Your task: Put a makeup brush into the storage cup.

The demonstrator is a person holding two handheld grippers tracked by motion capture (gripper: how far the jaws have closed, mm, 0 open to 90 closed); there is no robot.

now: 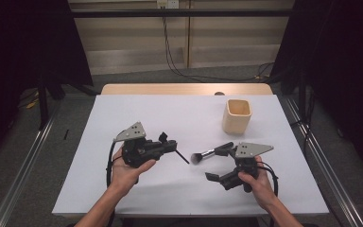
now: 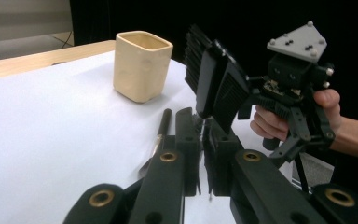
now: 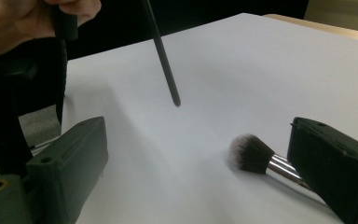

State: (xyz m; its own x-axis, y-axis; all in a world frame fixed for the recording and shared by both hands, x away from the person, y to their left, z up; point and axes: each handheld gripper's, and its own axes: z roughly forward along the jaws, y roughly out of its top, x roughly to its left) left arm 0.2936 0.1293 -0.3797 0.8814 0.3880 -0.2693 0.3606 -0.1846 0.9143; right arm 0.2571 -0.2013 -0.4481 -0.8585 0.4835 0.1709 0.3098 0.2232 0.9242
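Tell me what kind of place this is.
Probably a lab or recording booth, not a home: dark curtains flank the white table, metal rails run along the floor, and cables hang from a wall outlet behind.
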